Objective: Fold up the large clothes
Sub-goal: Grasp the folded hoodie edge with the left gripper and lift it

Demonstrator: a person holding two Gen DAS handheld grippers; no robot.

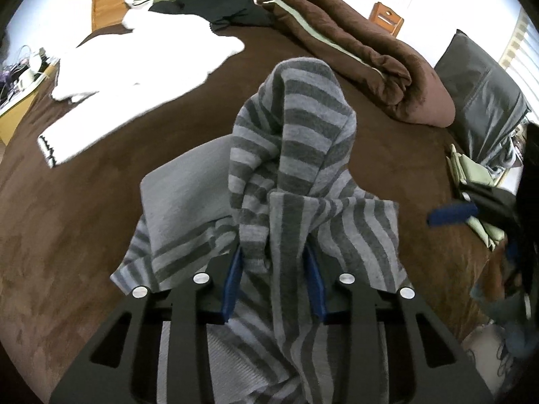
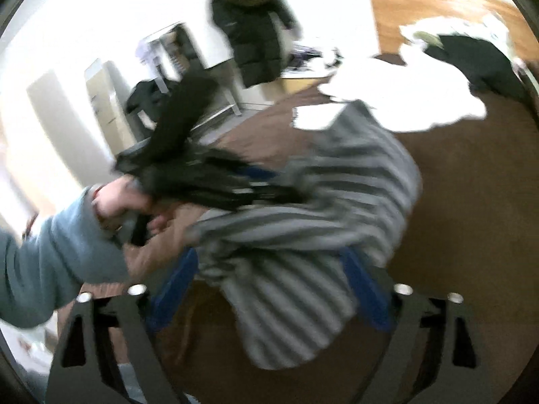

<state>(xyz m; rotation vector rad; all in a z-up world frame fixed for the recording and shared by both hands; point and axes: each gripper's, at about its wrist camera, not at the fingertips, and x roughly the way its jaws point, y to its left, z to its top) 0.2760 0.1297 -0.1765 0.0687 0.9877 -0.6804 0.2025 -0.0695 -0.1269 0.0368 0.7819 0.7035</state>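
Note:
A grey striped garment (image 1: 296, 155) is bunched and lifted above a brown bed cover (image 1: 84, 222). My left gripper (image 1: 274, 256) is shut on a fold of it, with cloth draped over both blue fingers. In the blurred right wrist view the same striped garment (image 2: 337, 202) hangs between the fingers of my right gripper (image 2: 273, 266), whose jaws stand wide apart. The left gripper (image 2: 215, 181) and the hand holding it show there at the left, gripping the cloth. The right gripper's blue finger (image 1: 451, 217) shows at the right edge of the left wrist view.
A white garment (image 1: 141, 70) lies spread at the far left of the bed. A black garment (image 1: 215, 3) and a rolled brown blanket (image 1: 363, 54) lie at the head. A grey pillow (image 1: 481, 94) and folded green items (image 1: 478, 181) are at the right. A dark coat (image 2: 252, 23) hangs on the wall.

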